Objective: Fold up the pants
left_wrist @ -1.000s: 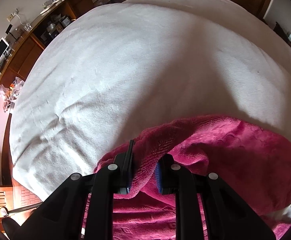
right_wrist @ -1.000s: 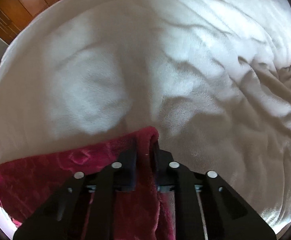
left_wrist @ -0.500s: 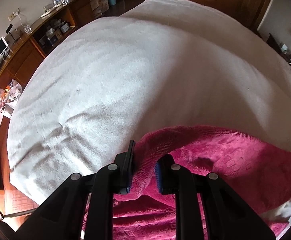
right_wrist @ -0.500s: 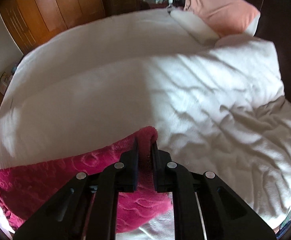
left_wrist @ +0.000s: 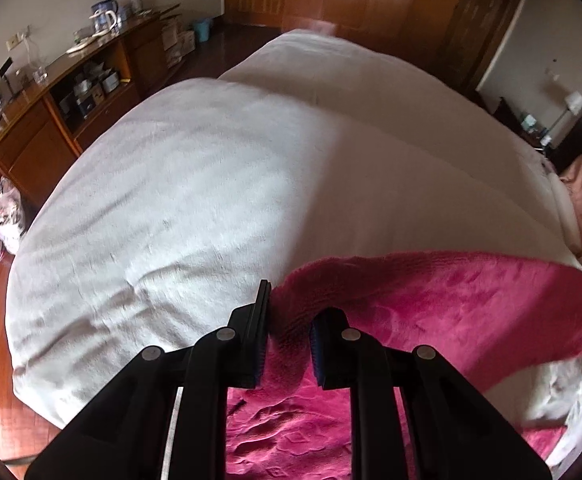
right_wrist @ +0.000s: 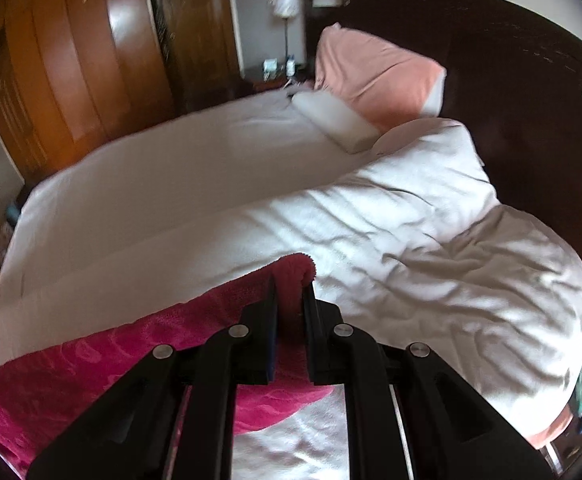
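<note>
Hanging pants [left_wrist: 431, 304] stretch between left claw [left_wrist: 289, 332] and right claw [right_wrist: 290, 312].

The pants [left_wrist: 431, 312] are deep pink with a faint embossed pattern. The blanket [left_wrist: 195, 216] is off-white. The pillow [right_wrist: 371, 76] is salmon pink. The wardrobe [right_wrist: 71, 72] is orange-brown wood, the headboard [right_wrist: 511, 80] dark brown.

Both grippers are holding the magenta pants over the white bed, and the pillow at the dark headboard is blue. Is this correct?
Not entirely. The right wrist view shows the pillow is salmon pink, not blue. The rest holds: the left gripper and right gripper both pinch the magenta pants over the white bed.
</note>
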`<state>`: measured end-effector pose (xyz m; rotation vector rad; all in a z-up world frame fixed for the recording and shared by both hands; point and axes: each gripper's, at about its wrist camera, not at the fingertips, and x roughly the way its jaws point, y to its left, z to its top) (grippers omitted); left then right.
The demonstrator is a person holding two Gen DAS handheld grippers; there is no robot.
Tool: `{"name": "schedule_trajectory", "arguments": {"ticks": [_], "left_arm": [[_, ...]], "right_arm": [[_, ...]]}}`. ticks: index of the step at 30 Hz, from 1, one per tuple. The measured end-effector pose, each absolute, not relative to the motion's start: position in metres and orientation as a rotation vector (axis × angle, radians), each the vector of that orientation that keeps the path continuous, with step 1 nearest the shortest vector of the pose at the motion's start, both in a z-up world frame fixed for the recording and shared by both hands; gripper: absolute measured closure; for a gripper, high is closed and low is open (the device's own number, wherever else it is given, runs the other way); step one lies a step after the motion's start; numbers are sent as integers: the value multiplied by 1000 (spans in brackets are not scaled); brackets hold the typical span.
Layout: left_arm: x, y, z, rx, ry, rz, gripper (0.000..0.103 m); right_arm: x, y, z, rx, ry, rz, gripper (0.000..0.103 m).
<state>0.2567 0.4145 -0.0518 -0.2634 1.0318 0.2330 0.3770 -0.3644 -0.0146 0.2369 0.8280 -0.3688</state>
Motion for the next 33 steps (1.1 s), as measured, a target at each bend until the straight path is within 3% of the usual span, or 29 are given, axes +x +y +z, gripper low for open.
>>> {"name": "schedule_trajectory", "arguments": {"ticks": [15,23,25,32,33], "left_arm": [[122,422,-114,-294,1118,222,86],[64,394,-154,-186,1256,278,87],[51,398,-161,-186,1272,324,92],[8,425,-167,-334,1282,485,92],[4,424,-168,-372,1276,481,92]], "right_arm": [[201,-388,-120,359,987,-503,93],[121,-390,-158,321,1064,-514,93],[106,-392,-165,315,1078,-519,93],[84,-388,-200,203,1151,-492,92],[81,-388,-204,205,1149,-489,87]]}}
